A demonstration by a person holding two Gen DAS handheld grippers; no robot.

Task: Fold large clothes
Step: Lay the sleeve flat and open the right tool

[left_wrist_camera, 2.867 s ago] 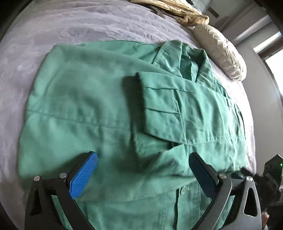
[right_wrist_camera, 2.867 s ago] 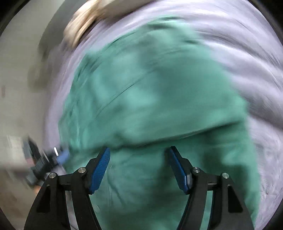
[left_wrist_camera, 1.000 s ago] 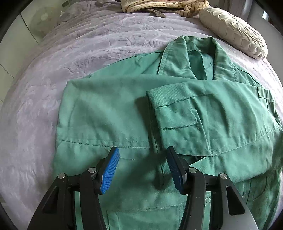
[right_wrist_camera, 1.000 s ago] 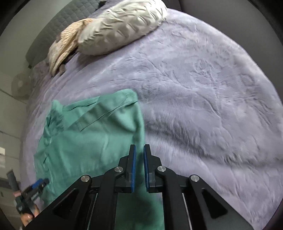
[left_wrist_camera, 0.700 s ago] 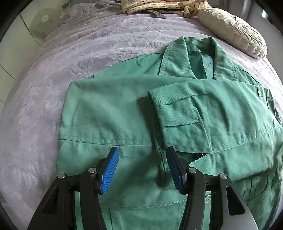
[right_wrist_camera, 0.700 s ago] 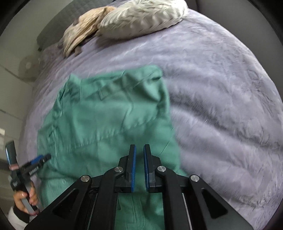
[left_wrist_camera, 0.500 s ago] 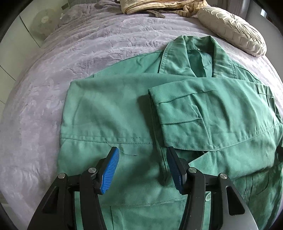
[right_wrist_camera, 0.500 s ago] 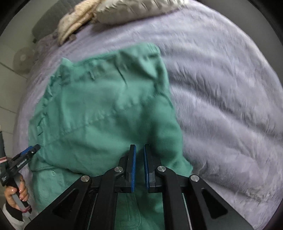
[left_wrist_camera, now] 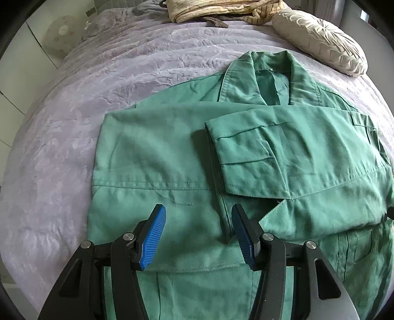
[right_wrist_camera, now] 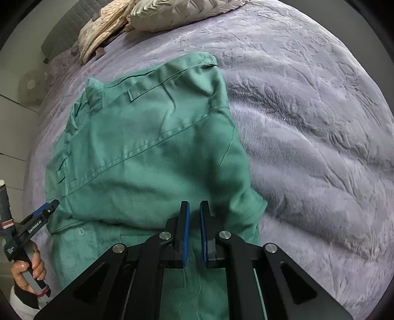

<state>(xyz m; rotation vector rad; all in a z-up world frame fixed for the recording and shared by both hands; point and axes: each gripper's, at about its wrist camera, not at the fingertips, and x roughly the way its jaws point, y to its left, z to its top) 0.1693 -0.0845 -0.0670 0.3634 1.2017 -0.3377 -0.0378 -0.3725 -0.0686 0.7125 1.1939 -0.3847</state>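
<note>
A green jacket [left_wrist_camera: 152, 157] lies front up on a lavender bedspread [left_wrist_camera: 123, 61], collar [left_wrist_camera: 266, 73] at the far end. One sleeve [left_wrist_camera: 258, 152] is folded across the chest. My left gripper [left_wrist_camera: 197, 211] hovers open over the lower front, with nothing between its blue pads. In the right wrist view my right gripper [right_wrist_camera: 194, 204] is shut at the right side of the jacket [right_wrist_camera: 138, 152], and cloth rises into the narrow gap and bulges beside it. A hand [right_wrist_camera: 29, 268] holds the left gripper [right_wrist_camera: 46, 209] at the jacket's far side.
A cream pleated pillow [left_wrist_camera: 320, 41] and a beige striped blanket [left_wrist_camera: 221, 9] lie at the head of the bed. A white fan [left_wrist_camera: 60, 34] stands beside the bed on the left. Bare bedspread [right_wrist_camera: 320, 123] stretches to the right of the jacket.
My right gripper, shut throughout, has moved left from the bare bedspread over the jacket's right side, and the cloth there has bunched up. The left gripper has held its place and opening.
</note>
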